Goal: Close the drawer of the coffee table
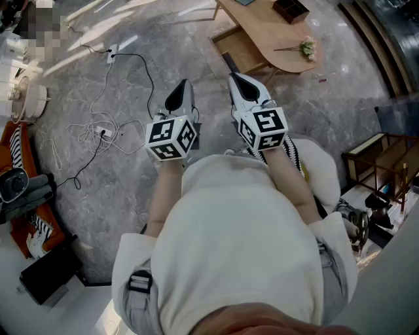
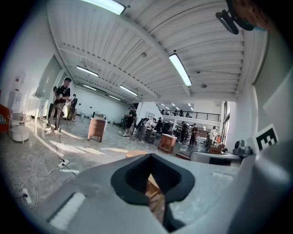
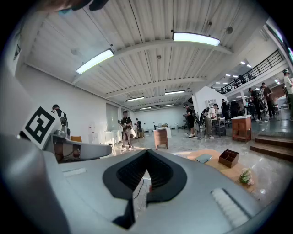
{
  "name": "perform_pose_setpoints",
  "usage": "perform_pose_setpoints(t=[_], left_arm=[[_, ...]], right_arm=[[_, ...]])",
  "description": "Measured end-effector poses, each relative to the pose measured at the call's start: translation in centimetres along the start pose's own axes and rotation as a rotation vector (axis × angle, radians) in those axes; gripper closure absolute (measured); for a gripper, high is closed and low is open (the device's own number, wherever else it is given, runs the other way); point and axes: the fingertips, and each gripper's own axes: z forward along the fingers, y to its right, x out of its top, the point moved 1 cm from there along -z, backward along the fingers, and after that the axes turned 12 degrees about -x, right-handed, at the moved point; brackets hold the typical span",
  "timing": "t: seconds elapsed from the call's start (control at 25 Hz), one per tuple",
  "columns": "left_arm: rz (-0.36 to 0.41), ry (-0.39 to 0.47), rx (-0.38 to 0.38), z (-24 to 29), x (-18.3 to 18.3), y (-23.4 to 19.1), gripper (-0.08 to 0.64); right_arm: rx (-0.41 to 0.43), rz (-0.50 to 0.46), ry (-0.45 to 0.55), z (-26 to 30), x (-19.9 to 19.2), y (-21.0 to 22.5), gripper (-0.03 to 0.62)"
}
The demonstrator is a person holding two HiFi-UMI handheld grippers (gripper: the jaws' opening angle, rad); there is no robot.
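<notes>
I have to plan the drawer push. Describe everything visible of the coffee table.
The coffee table is light wood with a rounded top and stands on the grey marbled floor. Its drawer stands pulled out at the table's left side in the head view and looks empty. On top lie a dark compartment box, a small bunch of flowers and a flat dark notebook. Nothing else touches it.

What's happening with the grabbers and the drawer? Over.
Left gripper shut, empty. Right gripper shut, empty. Drawer open, ahead, untouched. Cables on floor, off left.
</notes>
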Motion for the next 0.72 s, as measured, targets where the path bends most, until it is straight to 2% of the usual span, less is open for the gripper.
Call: perform_pose_setpoints(t=[0.72], left_arm=[[-0.031, 0.006, 0.001, -0.2, -1.9, 2.4, 0.56]], right_arm=[[0.026, -0.005, -0.002, -1.9, -1.3, 0.9, 0.591]])
